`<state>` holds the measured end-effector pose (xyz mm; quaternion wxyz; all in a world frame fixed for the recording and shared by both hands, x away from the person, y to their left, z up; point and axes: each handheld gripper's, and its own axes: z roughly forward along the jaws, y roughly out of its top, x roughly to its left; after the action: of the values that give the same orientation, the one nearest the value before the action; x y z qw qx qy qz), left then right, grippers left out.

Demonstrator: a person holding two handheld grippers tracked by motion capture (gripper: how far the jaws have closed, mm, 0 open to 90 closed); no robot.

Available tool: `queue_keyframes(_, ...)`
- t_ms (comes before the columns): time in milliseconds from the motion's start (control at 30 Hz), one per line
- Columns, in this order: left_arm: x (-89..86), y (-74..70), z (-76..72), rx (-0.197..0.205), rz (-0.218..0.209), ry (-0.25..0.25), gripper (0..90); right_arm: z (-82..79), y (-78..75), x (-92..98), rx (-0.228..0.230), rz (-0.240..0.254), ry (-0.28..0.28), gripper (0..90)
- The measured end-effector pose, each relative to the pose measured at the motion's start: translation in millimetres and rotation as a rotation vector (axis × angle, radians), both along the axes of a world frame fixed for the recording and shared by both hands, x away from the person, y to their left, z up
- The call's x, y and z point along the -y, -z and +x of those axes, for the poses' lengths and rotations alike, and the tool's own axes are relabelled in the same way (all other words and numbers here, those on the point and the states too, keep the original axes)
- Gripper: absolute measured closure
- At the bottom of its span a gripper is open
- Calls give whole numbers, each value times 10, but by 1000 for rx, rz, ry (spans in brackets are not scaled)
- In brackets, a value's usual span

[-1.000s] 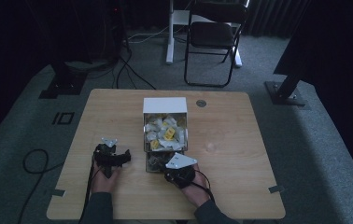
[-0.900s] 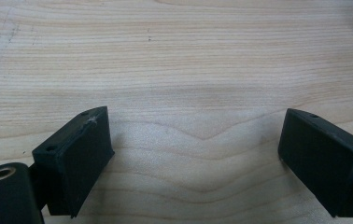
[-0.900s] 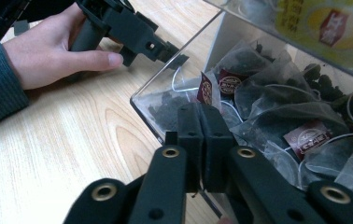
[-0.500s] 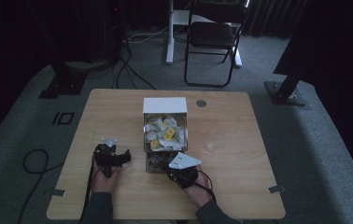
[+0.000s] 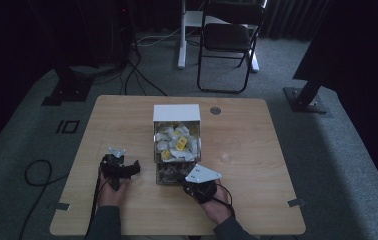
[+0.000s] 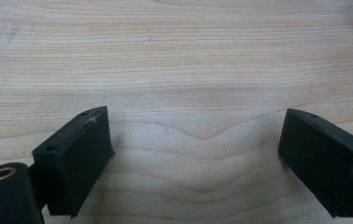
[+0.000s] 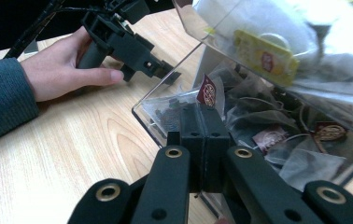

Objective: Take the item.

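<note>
Sitting near the middle of the wooden table (image 5: 257, 150), a clear box (image 5: 177, 150) is holding pale tea bags (image 5: 176, 142) in its upper tray and darker ones (image 7: 277, 135) below. The right gripper (image 7: 204, 122) is pressing its jaws fully together at the lower tray's front, seemingly pinching a red tag (image 7: 207, 91). The left gripper (image 6: 193, 158) is hovering over bare wood beside the box, jaws spread wide and holding nothing.

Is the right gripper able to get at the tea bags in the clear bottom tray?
Probably yes. The right gripper sits shut at the tray's open edge, nothing blocking the tea bags.
</note>
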<state>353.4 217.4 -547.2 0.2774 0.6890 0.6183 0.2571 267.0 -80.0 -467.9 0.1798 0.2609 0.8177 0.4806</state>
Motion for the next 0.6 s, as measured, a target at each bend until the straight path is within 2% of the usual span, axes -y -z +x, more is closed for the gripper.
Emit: queue_keyframes(600, 0, 0, 0, 0, 0, 0, 101, -127, -82, 227, 21, 12, 42, 900)
